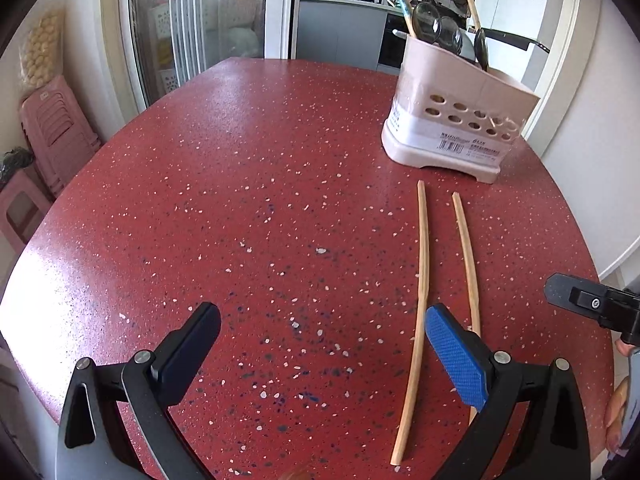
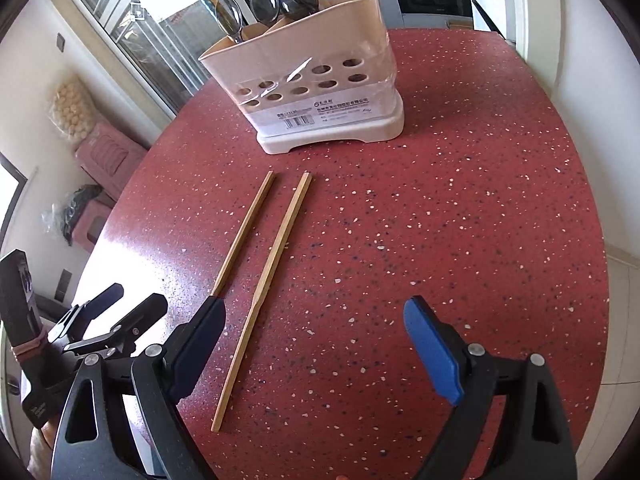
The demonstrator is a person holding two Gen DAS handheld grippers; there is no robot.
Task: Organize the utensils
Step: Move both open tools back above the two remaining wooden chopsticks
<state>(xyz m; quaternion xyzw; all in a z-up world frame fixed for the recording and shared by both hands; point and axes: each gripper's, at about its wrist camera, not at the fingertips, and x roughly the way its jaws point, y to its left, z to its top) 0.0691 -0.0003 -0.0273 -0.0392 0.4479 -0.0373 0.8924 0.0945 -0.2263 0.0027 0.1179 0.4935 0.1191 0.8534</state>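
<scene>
Both grippers hang wide open over the red speckled table (image 1: pixel 240 200) with nothing between their pads. From the left wrist view the left gripper (image 1: pixel 322 344) frames bare tabletop; its blue-padded finger sits over the near end of one chopstick, and whether it touches I cannot tell. From the right wrist view the right gripper (image 2: pixel 314 332) has the right-hand chopstick (image 2: pixel 266 292) running up between its spread fingers, while the left-hand chopstick (image 2: pixel 245 230) disappears behind its dark finger at lower left.

Each chopstick lies flat, apart from its mate and roughly parallel, the long axes running from the bottom of the frame up toward the pink utensil holder (image 2: pixel 304 80) in the upper middle. So the sticks point almost straight along the grippers' line of sight — a closing pinch would cross them sideways, which I judge favourable. The right gripper looks better placed for the right-hand stick; the left gripper (image 2: pixel 120 312), seen at the lower left edge, is nearer the other.

Inside the holder stand several spoons (image 2: pixel 264 0), bowls up, and a few upright chopsticks — these two are still to go in.
</scene>
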